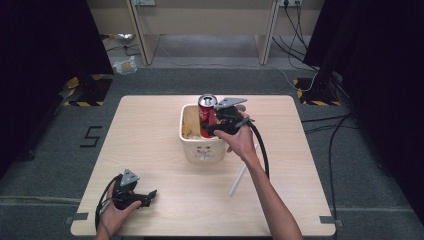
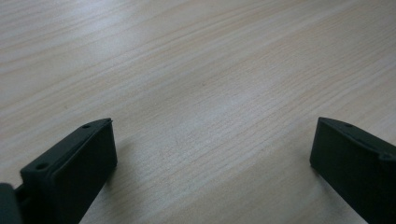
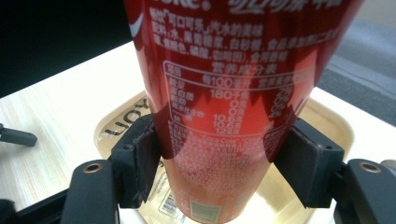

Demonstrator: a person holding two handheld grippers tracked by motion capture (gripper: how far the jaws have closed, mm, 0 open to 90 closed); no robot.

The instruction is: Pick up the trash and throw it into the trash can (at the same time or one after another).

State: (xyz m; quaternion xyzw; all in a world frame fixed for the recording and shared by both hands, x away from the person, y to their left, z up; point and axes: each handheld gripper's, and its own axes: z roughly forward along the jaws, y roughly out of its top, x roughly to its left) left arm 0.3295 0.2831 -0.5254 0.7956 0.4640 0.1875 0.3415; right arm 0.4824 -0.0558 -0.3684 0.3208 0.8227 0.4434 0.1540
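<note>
1. Red aluminium cola can (image 3: pixel 219 107) — upright, its lower part down inside the cream plastic bin (image 1: pixel 200 147) at the middle of the pale wooden table (image 1: pixel 150 145). In the right gripper view its top is cut off by the frame edge; small print on its side is too fine to read.
2. Bin contents: something yellowish lies at the bottom, too hard to make out. A label shows under the can in the right gripper view, partly covered.
3. Left gripper (image 1: pixel 145 196) — rests low at the table's near left corner, held in the person's left hand (image 1: pixel 116 210), forearm cut off by the bottom edge. Jaws stand wide apart over bare wood, nothing between them.
4. White stick-like object (image 1: pixel 243 172) — lies on the table right of the bin, partly hidden behind the right forearm; what it is I cannot tell.
5. Right gripper (image 3: pixel 219 163) — reaches over the bin from the right, pointing leftward; pads pressed against both sides of the can, gripping it. Right hand (image 1: pixel 240 137) wraps the gripper body, arm stretched forward.
</note>
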